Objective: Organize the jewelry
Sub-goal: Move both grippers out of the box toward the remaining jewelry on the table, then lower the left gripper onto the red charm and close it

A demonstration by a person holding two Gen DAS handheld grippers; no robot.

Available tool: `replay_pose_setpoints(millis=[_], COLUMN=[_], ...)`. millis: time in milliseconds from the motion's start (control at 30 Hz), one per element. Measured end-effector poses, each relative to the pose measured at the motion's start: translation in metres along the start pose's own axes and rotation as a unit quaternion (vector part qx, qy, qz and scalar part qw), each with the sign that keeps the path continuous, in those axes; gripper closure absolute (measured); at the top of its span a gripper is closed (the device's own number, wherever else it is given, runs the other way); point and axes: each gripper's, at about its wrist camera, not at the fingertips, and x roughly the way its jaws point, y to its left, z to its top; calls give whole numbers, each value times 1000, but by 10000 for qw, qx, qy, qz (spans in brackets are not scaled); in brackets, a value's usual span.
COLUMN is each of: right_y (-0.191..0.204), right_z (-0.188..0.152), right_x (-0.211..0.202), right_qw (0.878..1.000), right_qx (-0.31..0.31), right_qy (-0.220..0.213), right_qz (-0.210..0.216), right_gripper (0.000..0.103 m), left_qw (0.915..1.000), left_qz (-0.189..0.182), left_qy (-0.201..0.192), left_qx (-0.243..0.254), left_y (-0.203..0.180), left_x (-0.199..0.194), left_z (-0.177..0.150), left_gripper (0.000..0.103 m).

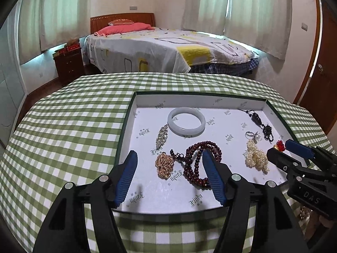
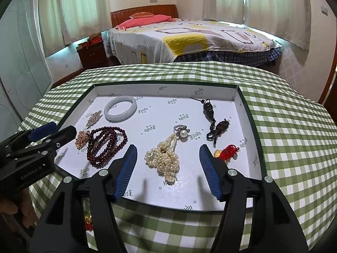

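Both grippers hung over the tray (image 2: 250, 113) with jaws spread and nothing in them. The pearl necklace (image 2: 163, 160) lay at twelve o'clock from the right gripper (image 2: 167, 158). I guessed it would dip and pinch next. The dark bead string (image 1: 198, 162) lay under the left gripper (image 1: 169, 164).

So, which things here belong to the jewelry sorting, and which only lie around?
Belong to the job:
- tray
- white bangle
- dark red bead string
- pearl strands
- pearl ring
- gold cluster
- crystal brooch
- black pendant cord
- red charm

Just around:
- checked cloth
- bed
- nightstand
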Motion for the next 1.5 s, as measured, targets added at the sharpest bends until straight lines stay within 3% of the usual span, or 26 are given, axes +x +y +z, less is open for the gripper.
replay_pose_setpoints(millis=[900, 1500], right_y=[-27, -57], right_z=[-45, -88], right_x=[-62, -78], right_qw=[9994, 9972], right_qx=[163, 480], right_qy=[-61, 150], right_qz=[-298, -554], right_gripper=[43, 43], left_qw=[9997, 9975], left_qz=[-49, -143], left_qy=[55, 430], left_qx=[228, 538], left_y=[-37, -62], left_x=[-50, -40], left_z=[-45, -79], left_gripper=[40, 41])
